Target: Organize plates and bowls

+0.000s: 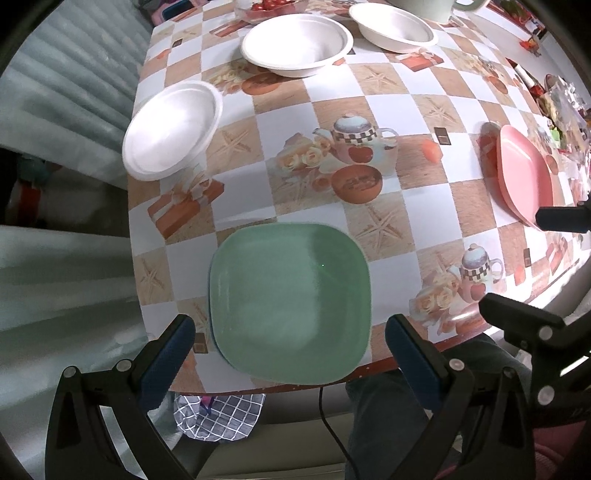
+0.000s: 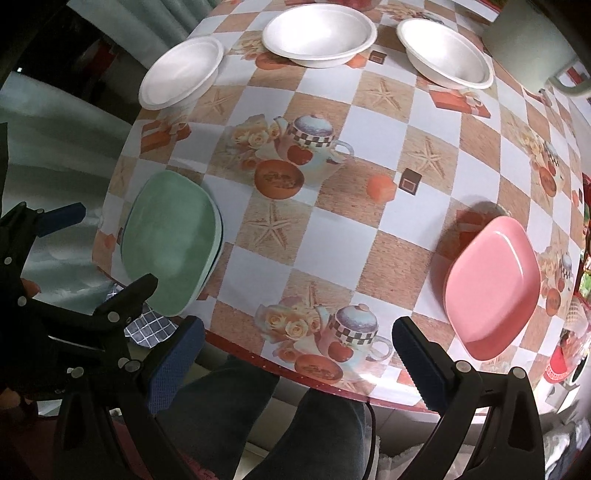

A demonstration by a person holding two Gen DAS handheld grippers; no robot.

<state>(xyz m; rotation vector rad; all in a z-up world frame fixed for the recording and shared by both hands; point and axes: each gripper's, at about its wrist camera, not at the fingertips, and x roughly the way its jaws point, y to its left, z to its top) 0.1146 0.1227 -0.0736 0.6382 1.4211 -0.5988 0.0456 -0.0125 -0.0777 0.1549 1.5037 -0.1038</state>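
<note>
A green square plate [image 1: 290, 302] lies on another plate at the table's near left edge; it also shows in the right wrist view [image 2: 170, 242]. A pink square plate [image 2: 491, 286] lies at the right; it also shows in the left wrist view [image 1: 524, 173]. Three white bowls stand at the far side: left [image 1: 171, 129], middle [image 1: 297, 44], right [image 1: 393, 27]. My left gripper [image 1: 290, 354] is open and empty, just above the green plate's near edge. My right gripper [image 2: 297, 354] is open and empty, over the table's near edge, left of the pink plate.
The table [image 1: 406, 110] has a checkered cloth with teapot prints. A pale green mug [image 2: 532, 48] stands at the far right. Cluttered items [image 1: 561, 107] sit along the right edge. A checkered cloth [image 1: 219, 415] hangs below the near edge.
</note>
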